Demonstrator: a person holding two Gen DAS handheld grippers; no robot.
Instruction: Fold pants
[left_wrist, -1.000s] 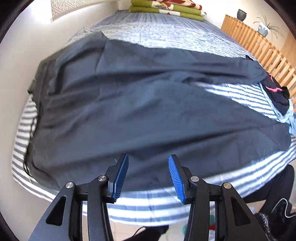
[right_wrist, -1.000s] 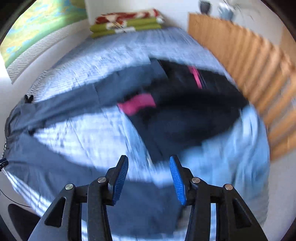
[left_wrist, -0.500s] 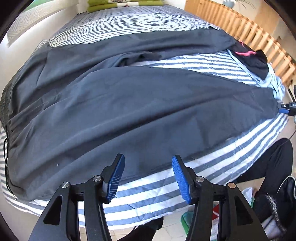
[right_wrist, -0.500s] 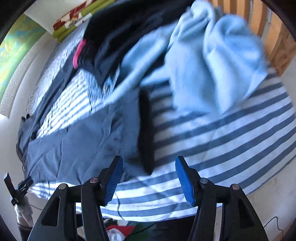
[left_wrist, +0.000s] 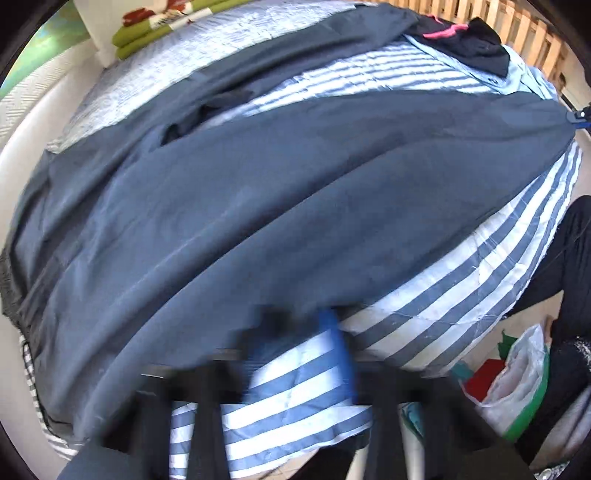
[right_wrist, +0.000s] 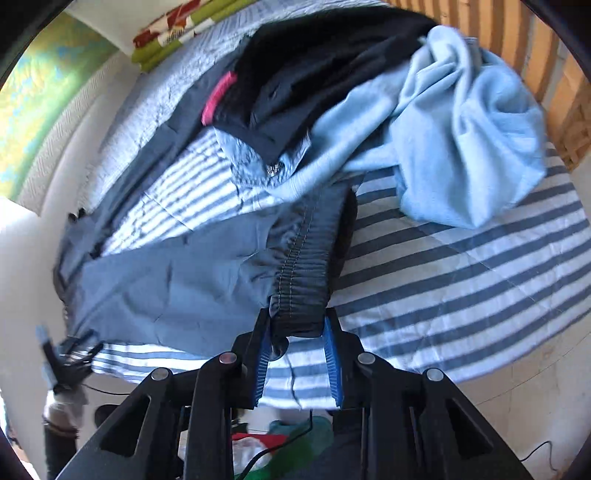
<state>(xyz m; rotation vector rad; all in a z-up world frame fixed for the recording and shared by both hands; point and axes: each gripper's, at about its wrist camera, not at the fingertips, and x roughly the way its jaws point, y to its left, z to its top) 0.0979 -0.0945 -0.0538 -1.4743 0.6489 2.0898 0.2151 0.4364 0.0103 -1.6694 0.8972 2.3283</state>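
Now the right gripper (right_wrist: 295, 345) sits at lower centre, jaws closing around the pants (right_wrist: 177, 280) cuff, which half a second ago lay ahead of them. Left gripper (left_wrist: 295, 354), blurred at bottom centre, has snapped shut by the pants' near edge; any grip unclear. Pants spread across striped bedspread (right_wrist: 461, 266).

No legible text, label, brand, number or sign in either wrist view. Folded bedding (right_wrist: 166, 33) at 11 o'clock in the right wrist view carries a white patch, print too small and blurred to read. Metal snap (right_wrist: 272, 169) on the light blue garment (right_wrist: 461, 129): any marking is unreadable. Plastic bag (left_wrist: 517, 384) at 4 o'clock in the left wrist view: no print resolved
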